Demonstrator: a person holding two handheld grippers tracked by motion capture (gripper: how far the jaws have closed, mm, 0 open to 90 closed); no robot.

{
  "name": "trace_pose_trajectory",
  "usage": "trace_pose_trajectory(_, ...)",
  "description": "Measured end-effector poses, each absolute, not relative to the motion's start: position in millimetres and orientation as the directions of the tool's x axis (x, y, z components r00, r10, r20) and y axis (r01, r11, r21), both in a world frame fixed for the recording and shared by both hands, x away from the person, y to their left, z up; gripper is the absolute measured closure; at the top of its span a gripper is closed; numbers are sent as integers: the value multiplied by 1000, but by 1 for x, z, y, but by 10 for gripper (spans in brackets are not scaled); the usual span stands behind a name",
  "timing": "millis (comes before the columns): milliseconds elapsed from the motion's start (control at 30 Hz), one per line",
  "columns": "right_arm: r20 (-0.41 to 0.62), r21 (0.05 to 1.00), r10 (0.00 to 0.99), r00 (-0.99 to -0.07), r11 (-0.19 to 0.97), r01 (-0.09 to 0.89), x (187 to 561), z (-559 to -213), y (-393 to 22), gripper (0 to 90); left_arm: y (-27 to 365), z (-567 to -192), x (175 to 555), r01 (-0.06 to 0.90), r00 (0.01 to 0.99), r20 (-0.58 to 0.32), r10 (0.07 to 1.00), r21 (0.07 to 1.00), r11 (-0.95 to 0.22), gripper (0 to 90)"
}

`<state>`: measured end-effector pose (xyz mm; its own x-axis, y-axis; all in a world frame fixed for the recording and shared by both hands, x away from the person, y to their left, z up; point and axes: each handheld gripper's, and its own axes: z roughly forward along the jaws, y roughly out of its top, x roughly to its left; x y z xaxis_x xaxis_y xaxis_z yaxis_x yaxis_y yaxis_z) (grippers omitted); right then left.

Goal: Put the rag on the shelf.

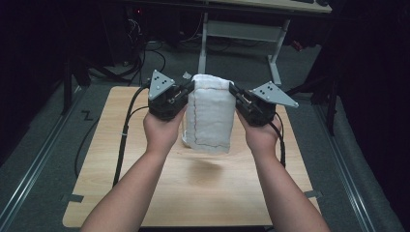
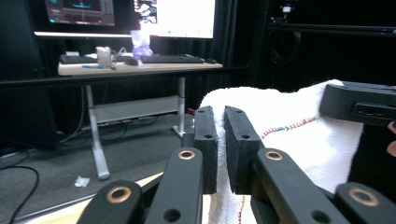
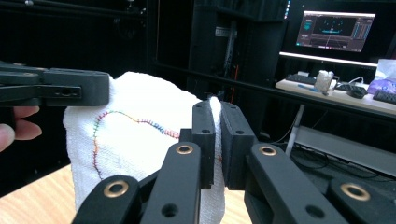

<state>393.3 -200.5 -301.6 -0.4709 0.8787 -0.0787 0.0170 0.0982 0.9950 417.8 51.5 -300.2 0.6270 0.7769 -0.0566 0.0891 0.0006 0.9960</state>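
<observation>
A white towel (image 1: 211, 118) with a line of coloured stitching hangs folded over the wooden table (image 1: 203, 193), its lower edge just above the board. My left gripper (image 1: 189, 87) is shut on its upper left corner and my right gripper (image 1: 234, 91) on its upper right corner. In the left gripper view the jaws (image 2: 220, 119) stand nearly together at the towel's (image 2: 289, 135) edge, with the right gripper's body (image 2: 359, 105) beyond. In the right gripper view white cloth shows pinched between the jaws (image 3: 216, 112); the towel (image 3: 130, 144) spreads left toward the left gripper (image 3: 60, 88).
A white-legged desk (image 1: 241, 29) stands beyond the table's far edge, carrying monitors (image 2: 177, 16), a keyboard (image 2: 170, 59) and small items. Cables (image 1: 121, 135) trail from the left gripper across the board to the grey floor. Metal rails (image 1: 34, 164) run along both sides.
</observation>
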Motion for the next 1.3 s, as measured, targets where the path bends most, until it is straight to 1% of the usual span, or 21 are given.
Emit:
trace_pose_trajectory(67, -77, 995, 879, -470, 95, 14, 397, -300, -201, 859, 51, -299, 421, 74, 620, -34, 784, 997, -15, 844)
trace_pose_trajectory(167, -71, 996, 881, -468, 87, 14, 405, -298, -200, 859, 51, -297, 428, 67, 614, -25, 789, 998, -20, 844)
trace_pose_trajectory(233, -50, 998, 881, -470, 65, 17, 414, -297, -200, 860, 50, -297, 434, 56, 608, -12, 794, 998, -28, 844)
trace_pose_trajectory(400, -7, 999, 876, -483, 29, 38, 434, -299, -199, 860, 52, -293, 454, 101, 595, -21, 803, 994, -48, 844)
trace_pose_trajectory(467, 18, 998, 876, -483, 13, 60, 445, -301, -198, 860, 53, -292, 461, 95, 586, -4, 810, 993, -63, 843)
trace_pose_trajectory(567, 16, 996, 877, -479, 27, 83, 459, -302, -196, 860, 53, -293, 472, 118, 576, -6, 817, 990, -76, 843)
trace_pose_trajectory(733, 42, 993, 881, -471, 13, 114, 473, -305, -196, 859, 50, -294, 489, 178, 571, -54, 819, 982, -60, 841)
trace_pose_trajectory(800, 45, 992, 885, -464, 15, 125, 478, -306, -197, 859, 46, -295, 498, 189, 564, -37, 825, 978, -85, 841)
trace_pose_trajectory(867, 21, 991, 891, -454, 43, 129, 486, -307, -197, 859, 44, -296, 505, 191, 560, -34, 828, 978, -90, 841)
trace_pose_trajectory(967, 21, 989, 892, -451, 46, 138, 495, -309, -199, 858, 42, -300, 520, 218, 565, -51, 824, 972, -90, 839)
trace_pose_trajectory(1033, 50, 985, 886, -461, 31, 168, 504, -313, -201, 858, 43, -306, 531, 242, 561, -65, 825, 966, -88, 839)
trace_pose_trajectory(1100, 38, 981, 888, -458, 53, 186, 512, -318, -199, 858, 42, -313, 538, 261, 552, -60, 832, 960, -104, 838)
trace_pose_trajectory(1167, 15, 977, 891, -454, 84, 198, 519, -324, -196, 857, 42, -321, 545, 287, 549, -84, 831, 953, -93, 834)
trace_pose_trajectory(1233, 16, 972, 890, -455, 93, 215, 525, -329, -196, 857, 44, -332, 551, 327, 548, -126, 827, 942, -74, 833)
trace_pose_trajectory(1300, 29, 965, 890, -454, 94, 246, 530, -335, -196, 857, 44, -339, 554, 344, 548, -128, 827, 935, -83, 833)
